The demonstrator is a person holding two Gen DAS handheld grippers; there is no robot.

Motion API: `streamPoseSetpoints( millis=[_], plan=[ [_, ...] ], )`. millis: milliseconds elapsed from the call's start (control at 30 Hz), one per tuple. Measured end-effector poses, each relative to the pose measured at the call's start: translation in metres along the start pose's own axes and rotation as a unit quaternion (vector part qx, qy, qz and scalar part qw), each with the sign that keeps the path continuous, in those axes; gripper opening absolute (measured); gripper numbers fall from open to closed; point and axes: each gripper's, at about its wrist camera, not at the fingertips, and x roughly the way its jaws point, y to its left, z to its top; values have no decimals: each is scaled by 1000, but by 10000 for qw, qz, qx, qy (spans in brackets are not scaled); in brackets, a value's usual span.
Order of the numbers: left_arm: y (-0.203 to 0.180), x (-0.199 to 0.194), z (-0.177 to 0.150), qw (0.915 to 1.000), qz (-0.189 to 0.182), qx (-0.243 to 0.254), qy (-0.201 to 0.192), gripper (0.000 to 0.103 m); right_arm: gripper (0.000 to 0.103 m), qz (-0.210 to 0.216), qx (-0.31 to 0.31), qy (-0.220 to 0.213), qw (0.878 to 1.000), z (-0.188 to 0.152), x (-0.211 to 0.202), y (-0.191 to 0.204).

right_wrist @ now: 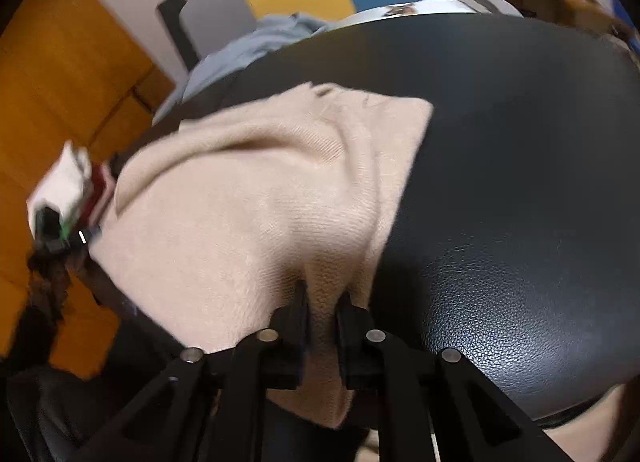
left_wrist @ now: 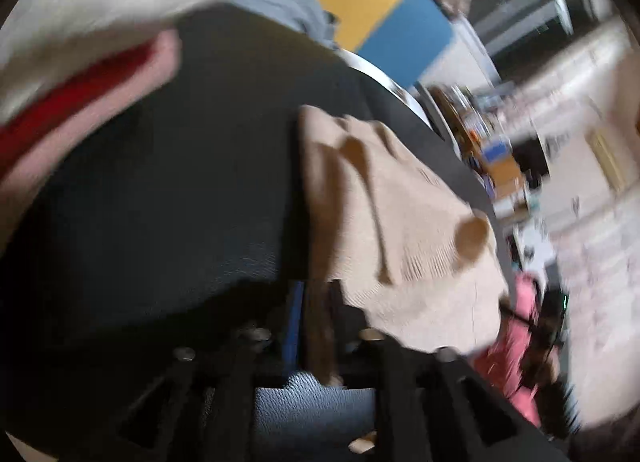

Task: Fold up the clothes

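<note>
A beige knit garment (left_wrist: 400,221) hangs bunched over the black leather tabletop (left_wrist: 180,181), blurred in the left wrist view. My left gripper (left_wrist: 318,302) is shut on a shaded fold of its edge. In the right wrist view the same beige garment (right_wrist: 260,201) is spread across the left part of the tabletop (right_wrist: 520,181). My right gripper (right_wrist: 322,298) is shut on a pinched ridge of the knit near the table's near edge. Both grips lift the cloth off the surface.
A crumpled blue-grey garment (right_wrist: 248,45) lies at the table's far edge, also seen as blue-grey cloth (left_wrist: 288,9). White, red and pink fabric (left_wrist: 80,73) sits at upper left. A pink sleeve (left_wrist: 516,342) is at the right. Orange panels (right_wrist: 60,81) stand behind.
</note>
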Motion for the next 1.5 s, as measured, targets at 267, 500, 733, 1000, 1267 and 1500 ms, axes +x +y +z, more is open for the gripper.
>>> streamPoseSetpoints(
  millis=[267, 500, 733, 1000, 1267, 1500],
  plan=[
    [-16, 7, 12, 9970, -735, -174, -182, 34, 66, -364, -814, -961, 9914, 27, -38, 38],
    [-30, 49, 27, 9992, -252, 114, 291, 45, 72, -215, -1633, -661, 9841, 55, 21, 88],
    [-35, 72, 52, 9978, -497, 106, 423, 47, 75, -681, -1678, -843, 9799, 94, 39, 77],
    [-59, 82, 58, 9923, -569, 801, 750, 8, 59, -695, -1595, -325, 9842, 146, 92, 51],
    [-61, 64, 78, 9765, -2127, 154, 295, 2, 9, -785, -1812, -475, 9792, 151, 89, 64],
    [-28, 81, 117, 9641, -2346, -1166, -442, 29, 10, -1107, -527, -1122, 9861, 162, 71, 18]
  ],
)
